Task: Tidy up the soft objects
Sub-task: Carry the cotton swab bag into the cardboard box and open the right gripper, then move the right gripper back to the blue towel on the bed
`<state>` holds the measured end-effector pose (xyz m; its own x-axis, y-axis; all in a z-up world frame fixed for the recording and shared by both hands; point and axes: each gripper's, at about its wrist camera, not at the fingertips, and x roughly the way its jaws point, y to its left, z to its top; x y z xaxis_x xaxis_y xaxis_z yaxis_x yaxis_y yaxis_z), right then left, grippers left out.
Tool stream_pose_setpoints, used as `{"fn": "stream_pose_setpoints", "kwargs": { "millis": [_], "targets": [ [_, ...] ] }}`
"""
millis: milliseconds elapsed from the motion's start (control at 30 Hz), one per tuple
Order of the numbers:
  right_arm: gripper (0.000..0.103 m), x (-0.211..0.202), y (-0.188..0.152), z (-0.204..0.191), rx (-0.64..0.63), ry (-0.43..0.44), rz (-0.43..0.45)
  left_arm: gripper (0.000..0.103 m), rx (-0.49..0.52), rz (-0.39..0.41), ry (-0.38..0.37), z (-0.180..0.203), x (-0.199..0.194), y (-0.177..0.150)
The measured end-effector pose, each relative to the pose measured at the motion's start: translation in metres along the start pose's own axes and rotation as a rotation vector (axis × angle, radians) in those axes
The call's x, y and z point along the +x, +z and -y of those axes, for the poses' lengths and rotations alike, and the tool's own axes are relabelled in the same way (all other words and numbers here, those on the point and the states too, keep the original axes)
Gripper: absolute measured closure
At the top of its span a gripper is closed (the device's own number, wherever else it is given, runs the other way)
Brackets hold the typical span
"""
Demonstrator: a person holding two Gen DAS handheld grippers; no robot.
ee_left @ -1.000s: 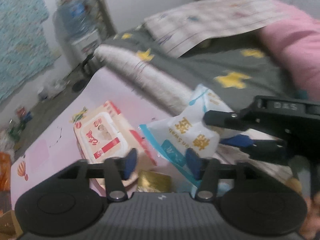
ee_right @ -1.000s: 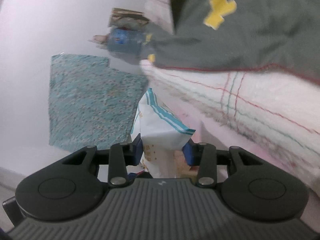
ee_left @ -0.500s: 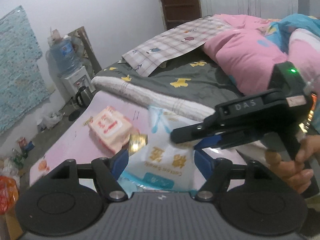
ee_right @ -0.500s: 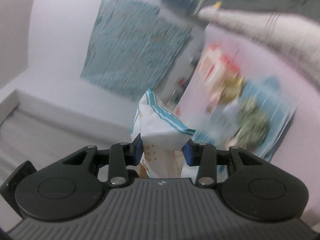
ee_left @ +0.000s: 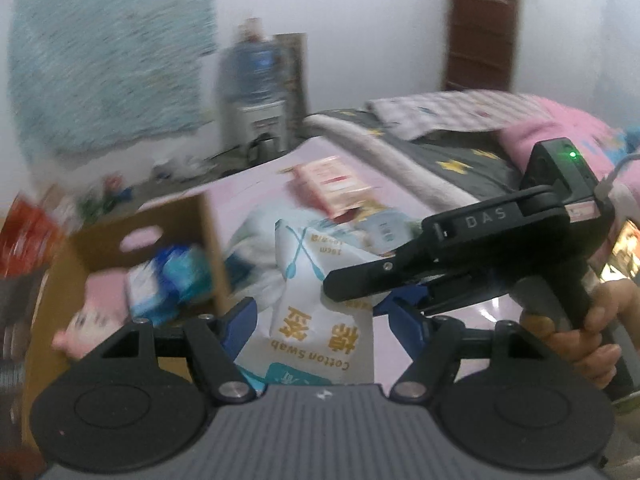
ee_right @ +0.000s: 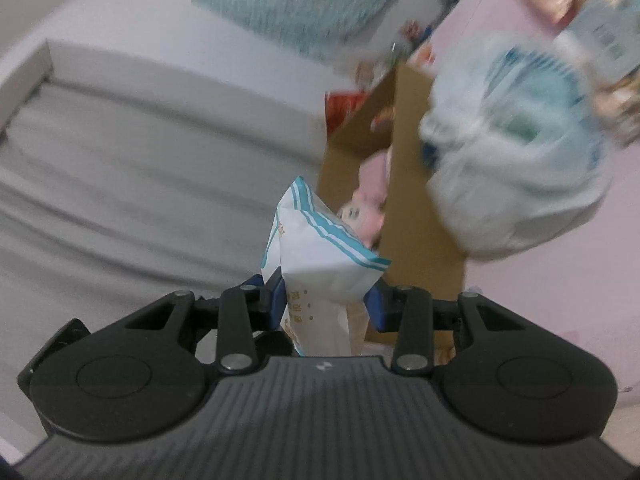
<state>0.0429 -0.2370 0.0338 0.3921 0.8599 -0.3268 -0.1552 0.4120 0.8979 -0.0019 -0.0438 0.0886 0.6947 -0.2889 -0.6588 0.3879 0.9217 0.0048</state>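
Note:
A white cotton-swab bag (ee_left: 320,312) with teal stripes hangs in the air, and my right gripper (ee_left: 360,296) is shut on its upper part from the right. The right wrist view shows both blue pads pressed on the cotton-swab bag (ee_right: 320,256), which sticks up out of the right gripper (ee_right: 326,300). My left gripper (ee_left: 320,320) is open, with the bag's lower part between its fingers; a small gap shows at its right pad. An open cardboard box (ee_left: 180,216) lies just left of the bag. The same cardboard box (ee_right: 408,220) sits right behind it in the right wrist view.
Inside the box lie a pink plush doll (ee_left: 96,300) and blue packs (ee_left: 172,276). On the pink table (ee_left: 248,196) rest a red-and-white wipes pack (ee_left: 332,184) and a white-blue plastic bag (ee_right: 520,160). A bed (ee_left: 460,152) borders the table on the right. A hand (ee_left: 592,340) grips the right handle.
Both grippers have swung left together with the bag, away from the bed and toward the cardboard box, which has come into view. The left jaws stand wider than a second ago.

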Motion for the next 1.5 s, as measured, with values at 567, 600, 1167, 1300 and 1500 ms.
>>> {"fn": "stream_pose_setpoints", "kwargs": {
  "millis": [567, 600, 1167, 1300, 1500],
  "targets": [
    [0.065, 0.207, 0.047, -0.075, -0.245, -0.375, -0.244, 0.029, -0.364, 0.056, 0.155, -0.159, -0.012, -0.067],
    [0.065, 0.218, 0.052, -0.072, -0.258, -0.409, -0.255, 0.029, -0.379, 0.055, 0.159, -0.166, -0.012, -0.070],
    [0.035, 0.332, 0.070, -0.035, -0.380, -0.688, -0.361, 0.029, -0.450, 0.049, 0.189, -0.203, -0.018, -0.094],
    [0.027, 0.330, 0.072, -0.050, -0.428, -0.702, -0.309, 0.028, -0.448, 0.050, 0.193, -0.201, -0.016, -0.094],
    [0.024, 0.301, 0.082, -0.074, -0.443, -0.615, -0.192, 0.020, -0.444, 0.060, 0.198, -0.191, -0.020, -0.089]
  ]
}}
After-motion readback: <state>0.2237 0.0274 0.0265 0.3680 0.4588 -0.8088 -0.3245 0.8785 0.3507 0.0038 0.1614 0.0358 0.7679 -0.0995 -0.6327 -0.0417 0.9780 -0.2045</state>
